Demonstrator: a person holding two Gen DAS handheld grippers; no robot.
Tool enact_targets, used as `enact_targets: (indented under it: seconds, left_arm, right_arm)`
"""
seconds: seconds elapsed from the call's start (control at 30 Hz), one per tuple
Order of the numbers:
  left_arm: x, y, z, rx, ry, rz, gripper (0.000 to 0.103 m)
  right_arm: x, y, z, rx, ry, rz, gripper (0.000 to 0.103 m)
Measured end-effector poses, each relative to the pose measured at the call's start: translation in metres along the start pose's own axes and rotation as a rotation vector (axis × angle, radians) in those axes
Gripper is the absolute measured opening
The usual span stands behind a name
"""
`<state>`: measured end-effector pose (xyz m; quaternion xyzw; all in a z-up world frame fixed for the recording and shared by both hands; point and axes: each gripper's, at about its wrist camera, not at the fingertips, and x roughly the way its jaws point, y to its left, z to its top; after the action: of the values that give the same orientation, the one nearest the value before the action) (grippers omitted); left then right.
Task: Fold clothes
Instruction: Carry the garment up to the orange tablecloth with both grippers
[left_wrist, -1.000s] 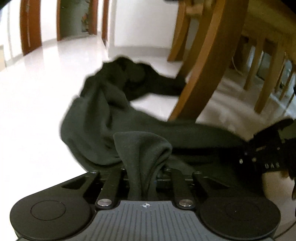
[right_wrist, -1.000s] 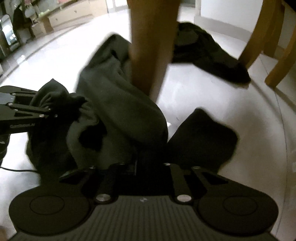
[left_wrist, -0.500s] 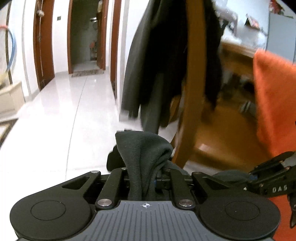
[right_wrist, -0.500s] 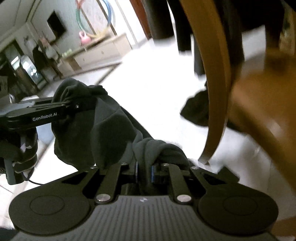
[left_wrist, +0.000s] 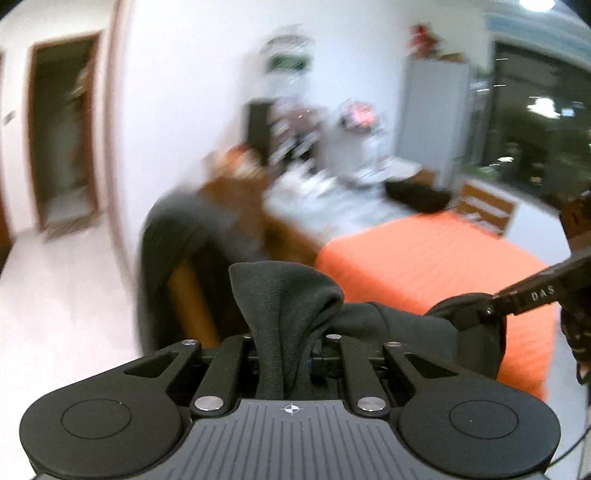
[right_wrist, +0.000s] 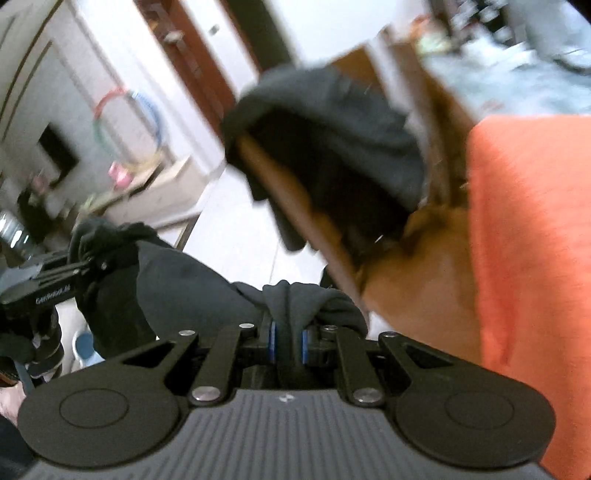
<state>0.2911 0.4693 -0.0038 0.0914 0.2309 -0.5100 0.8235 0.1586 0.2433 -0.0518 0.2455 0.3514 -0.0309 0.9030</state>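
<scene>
The left gripper (left_wrist: 286, 354) is clamped tight on a bunched tuft of the dark grey knitted garment (left_wrist: 284, 295), which stands up between its fingers as a ribbed peak. The right gripper (right_wrist: 288, 341) is likewise closed on a gathered fold of the same dark cloth, pinched between its blue-edged pads. Held at two separate points, the garment is carried in the air between the two tools, not resting on any surface; this grip looks meant to stretch an edge out so the piece can be laid flat.

In the left wrist view the right gripper shows at 3 o'clock, with a dark band of cloth running from it back toward the centre. In the right wrist view the left gripper sits at 9 o'clock, wrapped in crumpled fabric that sags in heavy, loose folds.

The garment looks thick, soft and matte, with fine ribbing at the pinched part; its full shape cannot be made out, and no neat fold is visible.

The orange-covered worktop (left_wrist: 436, 258) lies at 2 o'clock from the left gripper, and seems the likely laying surface. A second dark garment (right_wrist: 332, 140) is draped over the wooden chair back (right_wrist: 295, 206) at 12 o'clock in the right wrist view. Both views are motion-blurred.
</scene>
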Motion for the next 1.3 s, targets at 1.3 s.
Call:
enact_targets:
  seconds: [1.3]
  left_arm:
    - [0.183,-0.418,0.201,0.078,-0.296,-0.204,0.015]
  right_arm:
    - [-0.433,-0.424,0.223,-0.137,-0.189,-0.296,0.017]
